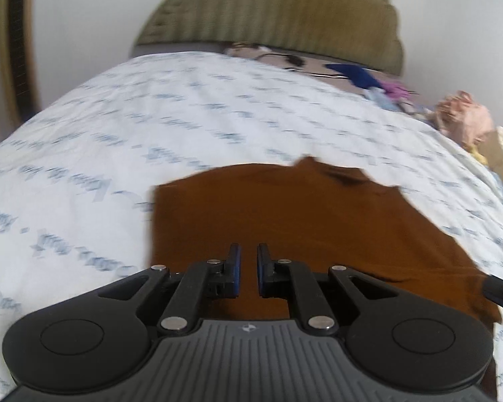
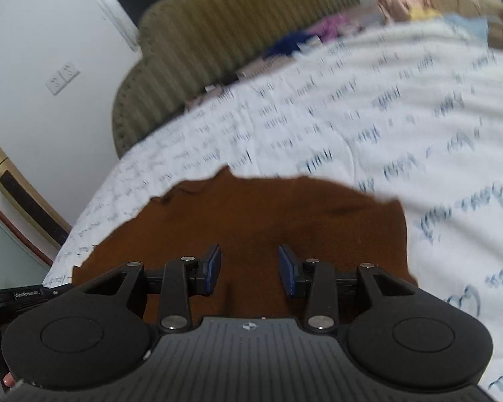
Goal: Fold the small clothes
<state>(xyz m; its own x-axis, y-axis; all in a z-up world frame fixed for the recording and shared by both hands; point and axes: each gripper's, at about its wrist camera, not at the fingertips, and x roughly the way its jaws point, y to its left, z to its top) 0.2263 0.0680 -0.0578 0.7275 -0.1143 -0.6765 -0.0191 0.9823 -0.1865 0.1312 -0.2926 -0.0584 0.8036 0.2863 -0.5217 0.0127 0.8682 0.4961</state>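
Brown cloth: a small brown cloth (image 1: 285,221) lies spread on the bed (image 1: 151,127), near the bed's front edge, close under both tools.
Bed: it has a white sheet with blue writing on it, and a green padded headboard (image 1: 278,16) at the far end.
Left gripper: the left gripper (image 1: 248,269) is over the brown cloth. Its fingers (image 1: 234,268) are almost together, with just a thin gap. I see no cloth in the gap, so it looks like it holds nothing.
Right gripper: the right gripper (image 2: 249,273) is over the same cloth. Its fingers (image 2: 290,274) are wide apart and hold nothing.
Other clothes: a pile of more clothes (image 1: 459,117), pink, blue and purple, sits at the far right corner of the bed, well apart from the brown cloth.
What is done: the brown cloth's left side looks straight and neat, so I think it may have one fold already. The pictures are blurry, so I am not sure.
What is left: the far edge looks bumpy and uneven. I think this cloth needs more folding, and the pile is not folded yet. So the job looks like it is near the start.
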